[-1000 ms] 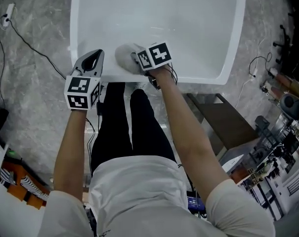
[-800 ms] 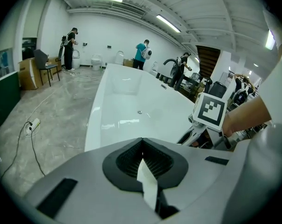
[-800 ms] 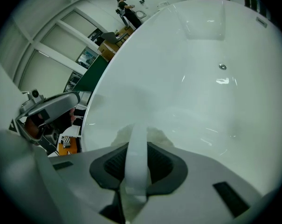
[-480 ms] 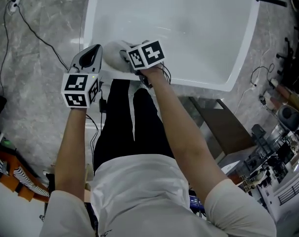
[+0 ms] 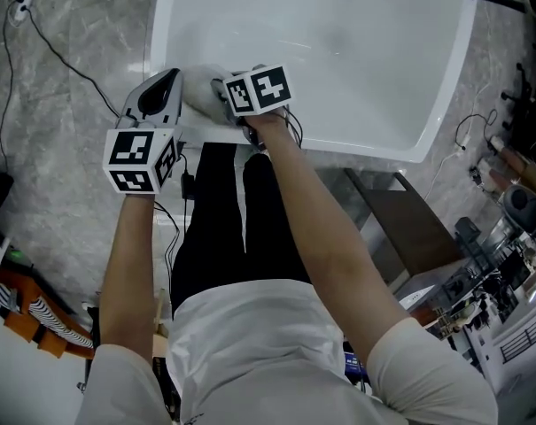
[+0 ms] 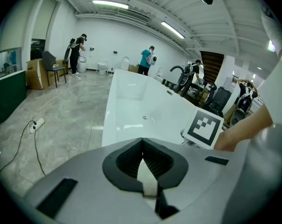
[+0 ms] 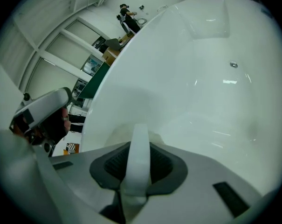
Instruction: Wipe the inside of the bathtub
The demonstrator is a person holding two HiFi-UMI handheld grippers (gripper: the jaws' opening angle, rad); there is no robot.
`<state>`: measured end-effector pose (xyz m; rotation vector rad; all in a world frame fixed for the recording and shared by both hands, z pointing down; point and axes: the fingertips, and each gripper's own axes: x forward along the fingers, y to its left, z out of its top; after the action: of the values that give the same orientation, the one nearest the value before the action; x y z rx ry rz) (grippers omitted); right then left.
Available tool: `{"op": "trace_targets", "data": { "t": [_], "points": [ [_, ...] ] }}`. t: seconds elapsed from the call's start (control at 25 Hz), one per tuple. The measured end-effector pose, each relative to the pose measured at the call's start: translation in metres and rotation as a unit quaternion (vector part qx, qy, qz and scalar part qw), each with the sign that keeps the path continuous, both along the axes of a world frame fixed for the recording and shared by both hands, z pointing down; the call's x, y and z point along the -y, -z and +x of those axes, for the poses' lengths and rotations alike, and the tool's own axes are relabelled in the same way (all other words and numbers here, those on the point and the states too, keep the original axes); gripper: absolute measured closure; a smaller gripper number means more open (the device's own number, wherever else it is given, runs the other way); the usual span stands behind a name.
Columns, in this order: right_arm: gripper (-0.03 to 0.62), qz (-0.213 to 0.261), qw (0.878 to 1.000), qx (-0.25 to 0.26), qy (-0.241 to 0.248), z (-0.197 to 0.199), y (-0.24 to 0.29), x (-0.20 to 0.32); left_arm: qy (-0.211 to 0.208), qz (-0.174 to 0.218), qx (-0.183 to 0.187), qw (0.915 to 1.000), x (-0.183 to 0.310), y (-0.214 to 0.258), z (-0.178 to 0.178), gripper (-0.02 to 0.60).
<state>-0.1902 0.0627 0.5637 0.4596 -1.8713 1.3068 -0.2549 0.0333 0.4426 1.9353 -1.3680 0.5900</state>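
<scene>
The white bathtub fills the top of the head view, standing on a grey marbled floor. The person stands at its near end, both arms reaching to its near left corner. The right gripper is inside the bathtub, just past the near rim, its jaws clenched on a pale cloth. The cloth lies bunched against the inner wall of that corner. In the right gripper view a fold of the cloth stands upright between the black pads of the right gripper. The smooth wall of the bathtub curves away beyond it, with a small round drain fitting far down the basin. The left gripper is at the near left corner of the bathtub, over the rim and just beside the cloth. Whether it touches the rim cannot be told. In the left gripper view the jaws of the left gripper are closed, their tips meeting, and nothing from the bathtub is held between them. A black cable trails across the floor left of the bathtub.
</scene>
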Motion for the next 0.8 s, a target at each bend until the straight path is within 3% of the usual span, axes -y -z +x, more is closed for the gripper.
{"op": "trace_targets", "data": {
  "t": [0.32,0.8],
  "points": [
    [0.499,-0.029,0.999,-0.026,-0.027,0.008,-0.04,0.014,-0.01,-0.002,-0.022,0.9997,0.012,-0.016,0.023,0.571],
    [0.499,-0.016,0.998,-0.048,-0.047,0.015,-0.07,0.028,-0.036,-0.005,-0.035,0.9987,0.034,-0.03,0.043,0.571]
  ]
}}
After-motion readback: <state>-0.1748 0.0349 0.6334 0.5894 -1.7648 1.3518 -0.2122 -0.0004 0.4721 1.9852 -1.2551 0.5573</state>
